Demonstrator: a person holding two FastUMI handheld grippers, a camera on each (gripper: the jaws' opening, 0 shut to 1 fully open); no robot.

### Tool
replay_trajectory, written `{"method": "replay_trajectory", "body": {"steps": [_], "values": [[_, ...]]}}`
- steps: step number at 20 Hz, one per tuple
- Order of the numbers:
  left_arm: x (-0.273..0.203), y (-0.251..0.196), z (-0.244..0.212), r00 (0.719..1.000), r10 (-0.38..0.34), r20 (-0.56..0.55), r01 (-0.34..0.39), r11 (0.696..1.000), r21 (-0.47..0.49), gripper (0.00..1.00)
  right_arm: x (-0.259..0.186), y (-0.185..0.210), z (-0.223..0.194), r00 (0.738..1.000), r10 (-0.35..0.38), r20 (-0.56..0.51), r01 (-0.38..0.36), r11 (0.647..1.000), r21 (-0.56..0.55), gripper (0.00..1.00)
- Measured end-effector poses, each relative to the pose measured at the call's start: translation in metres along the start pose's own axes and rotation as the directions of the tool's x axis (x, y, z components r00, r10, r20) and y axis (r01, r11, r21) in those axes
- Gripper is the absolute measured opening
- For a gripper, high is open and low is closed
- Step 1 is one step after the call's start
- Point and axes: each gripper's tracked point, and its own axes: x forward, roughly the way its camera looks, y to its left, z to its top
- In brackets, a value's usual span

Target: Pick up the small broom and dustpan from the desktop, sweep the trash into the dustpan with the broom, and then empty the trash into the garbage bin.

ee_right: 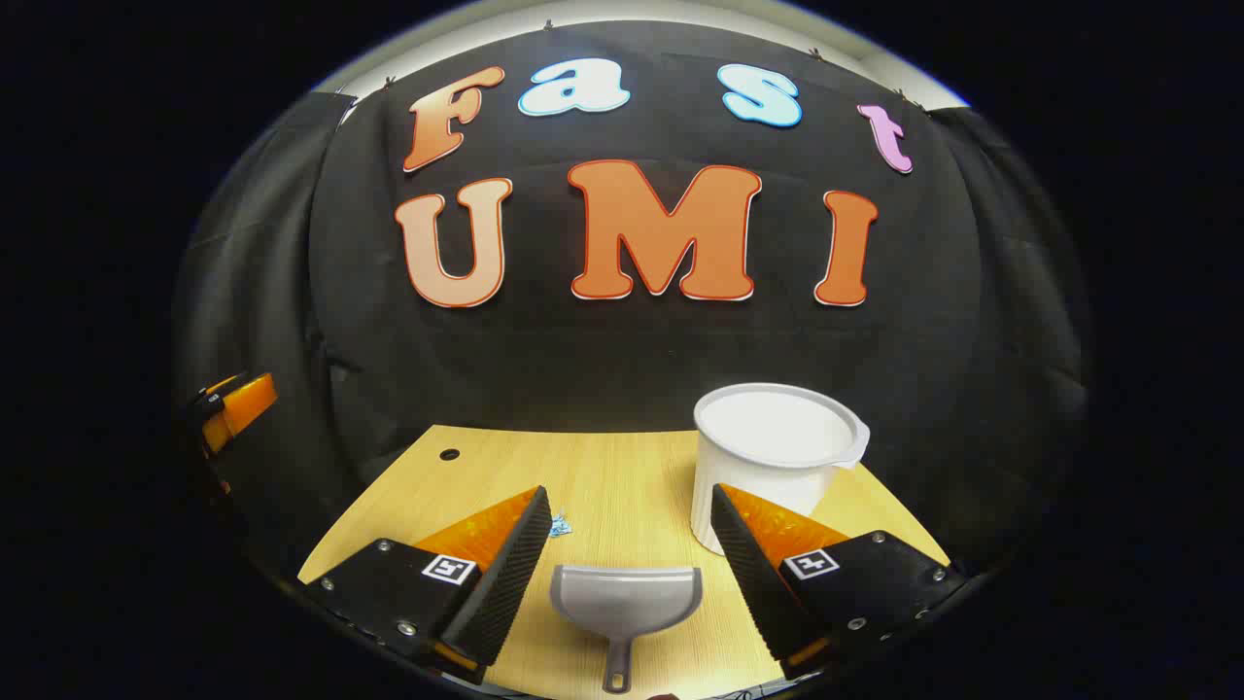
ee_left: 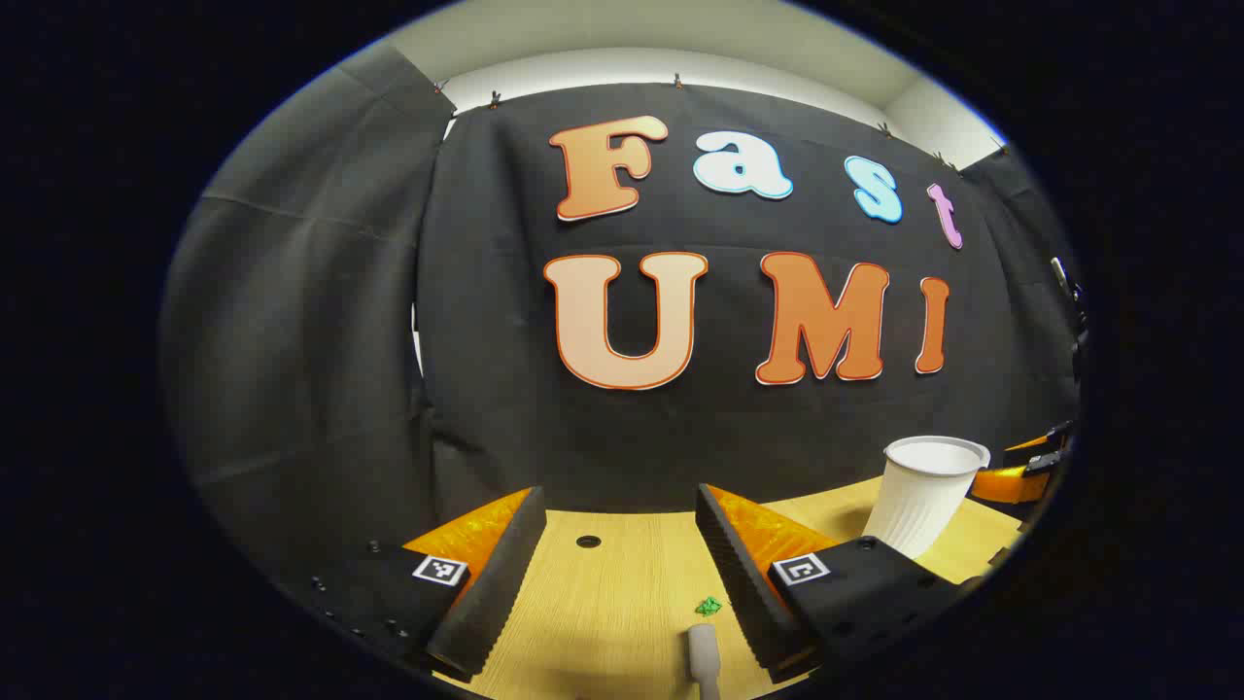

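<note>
A: Both sets of fingers are sitting wide open, holding nothing, right gripper (ee_right: 627,544) hovering over the dustpan (ee_right: 625,598) on the table (ee_right: 622,467).

B: Yep, left gripper (ee_left: 617,574) is nearing the broom handle (ee_left: 704,656), green scrap (ee_left: 708,606) unswept, bin (ee_right: 775,452) waiting. Nothing's started.

Even overhead light, sharp, fisheye-warped edges.

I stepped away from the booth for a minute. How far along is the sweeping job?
Nothing looks done yet. The dustpan lies on the desk between the open right gripper fingers, ungripped. The open left gripper hovers over a pale handle, perhaps the broom's. Green trash and a bluish scrap lie unswept. Grasping, sweeping and emptying into the white bin remain.
</note>
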Motion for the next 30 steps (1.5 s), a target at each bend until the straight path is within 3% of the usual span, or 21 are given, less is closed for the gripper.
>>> {"method": "replay_trajectory", "body": {"steps": [4, 8, 12, 17, 25, 30], "values": [[0.003, -0.020, -0.001, 1.000, -0.008, 0.014, 0.008, 1.000, -0.005, 0.98, 0.012, -0.005, 0.003, 0.999, 0.021, 0.034, -0.018, 0.998, -0.068, 0.99], [0.002, -0.017, -0.005, 0.999, 0.035, 0.027, -0.035, 0.999, -0.015, 0.96, 0.022, 0.002, 0.002, 0.997, 0.074, 0.015, -0.072, 0.995, -0.074, 0.99], [0.008, -0.022, -0.007, 1.000, -0.002, 0.010, 0.002, 0.998, -0.059, 0.98, 0.024, 0.004, 0.008, 0.998, 0.060, 0.024, -0.057, 0.991, -0.124, 0.99], [0.024, -0.015, -0.003, 1.000, -0.015, 0.019, 0.015, 1.000, 0.012, 0.98, 0.031, 0.016, 0.011, 0.999, 0.050, 0.020, -0.046, 0.990, -0.134, 0.99], [0.034, 0.002, -0.007, 0.999, -0.032, 0.001, 0.032, 0.999, -0.030, 0.98, 0.035, 0.027, -0.026, 0.992, 0.038, -0.116, -0.051, 0.993, -0.102, 1.00], [0.031, 0.013, -0.015, 1.000, -0.020, -0.005, 0.020, 1.000, 0.004, 0.98, 0.034, 0.023, -0.079, 0.958, 0.017, -0.288, -0.041, 0.996, -0.075, 1.00]]}}
